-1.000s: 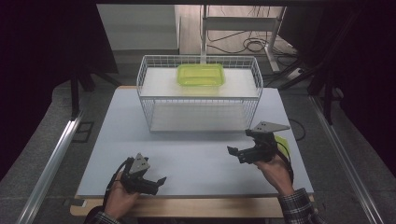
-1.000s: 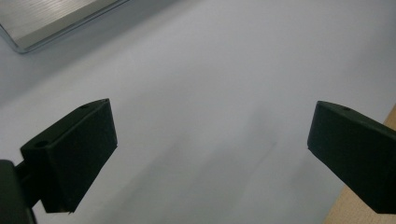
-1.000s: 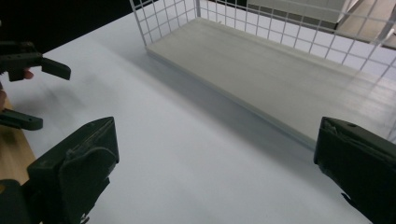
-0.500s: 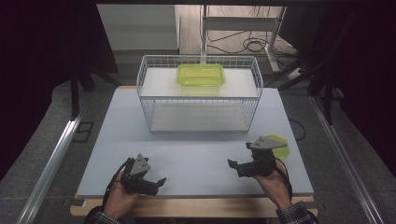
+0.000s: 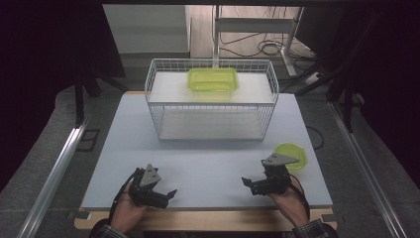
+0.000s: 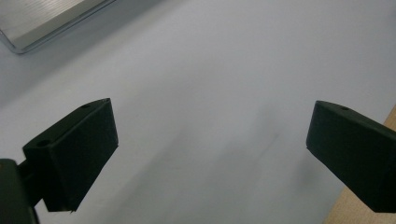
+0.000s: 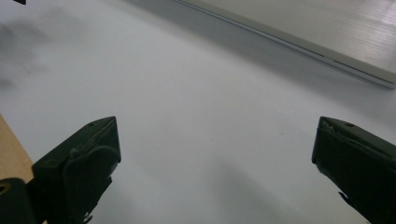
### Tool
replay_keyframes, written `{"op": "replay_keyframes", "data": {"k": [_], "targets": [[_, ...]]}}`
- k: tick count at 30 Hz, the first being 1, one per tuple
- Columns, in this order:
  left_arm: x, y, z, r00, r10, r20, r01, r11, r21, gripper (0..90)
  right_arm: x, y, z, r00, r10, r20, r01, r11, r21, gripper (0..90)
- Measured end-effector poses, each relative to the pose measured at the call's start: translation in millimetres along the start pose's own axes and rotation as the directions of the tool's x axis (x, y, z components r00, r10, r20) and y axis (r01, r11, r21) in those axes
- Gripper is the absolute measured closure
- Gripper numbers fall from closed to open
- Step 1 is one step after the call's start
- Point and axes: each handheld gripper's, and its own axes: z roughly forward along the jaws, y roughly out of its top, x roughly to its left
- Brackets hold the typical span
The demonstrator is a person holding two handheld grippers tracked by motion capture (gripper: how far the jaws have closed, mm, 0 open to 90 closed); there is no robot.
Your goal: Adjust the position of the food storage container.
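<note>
- The right gripper (image 5: 253, 185) sits low over the near right part of the bench (image 5: 213, 163), held in the person's right hand (image 5: 289, 201); its jaws stand wide apart with nothing between them, and they point toward the middle of the bench.
- In the right gripper view the two black jaws frame bare pale bench top, with a strip of the wooden front edge (image 7: 11, 156) at the lower left.
- The left gripper (image 5: 166, 196) rests at the near left of the bench in the person's left hand (image 5: 130, 210); its jaws are also spread wide and hold nothing, pointing toward the right gripper.
- The two grippers are well apart from each other, both close to the bench's front edge.
- A small yellow-green bowl (image 5: 293, 154) lies on the bench just behind the right gripper, partly covered by that gripper's grey plate; whether they touch cannot be told.
- Farther back, a white wire basket (image 5: 212, 106) stands on the middle of the bench, well apart from both grippers.
- A yellow-green tray (image 5: 213, 79) lies at the far side of the basket's top; whether it is inside or just behind it cannot be told.
</note>
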Motion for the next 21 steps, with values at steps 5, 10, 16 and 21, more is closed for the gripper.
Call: {"op": "replay_keyframes", "data": {"k": [5, 10, 16, 21], "targets": [[-0.2, 0.0, 0.2, 1.0000, 0.002, -0.001, -0.002, 1.0000, 0.002, 1.9, -2.8, 3.8, -5.1, 0.9994, 0.033, -0.013, -0.033, 0.999, 0.000, 0.3], [-0.2, 0.1, 0.4, 1.0000, 0.003, -0.003, -0.003, 1.0000, 0.003, 1.9, -11.1, 7.4, -17.2, 0.9972, 0.065, 0.037, -0.064, 0.998, -0.022, 14.1], [0.1, 0.0, 0.5, 1.0000, 0.002, -0.004, -0.002, 1.0000, 0.003, 1.9, -28.3, 7.2, -34.1, 0.9924, 0.099, 0.073, -0.095, 0.994, -0.058, 38.9], [-0.2, 0.0, 0.8, 1.0000, 0.003, -0.004, -0.003, 1.0000, 0.005, 1.9, -48.5, 4.1, -50.5, 0.9833, 0.127, 0.131, -0.121, 0.991, -0.050, 63.0]]}}
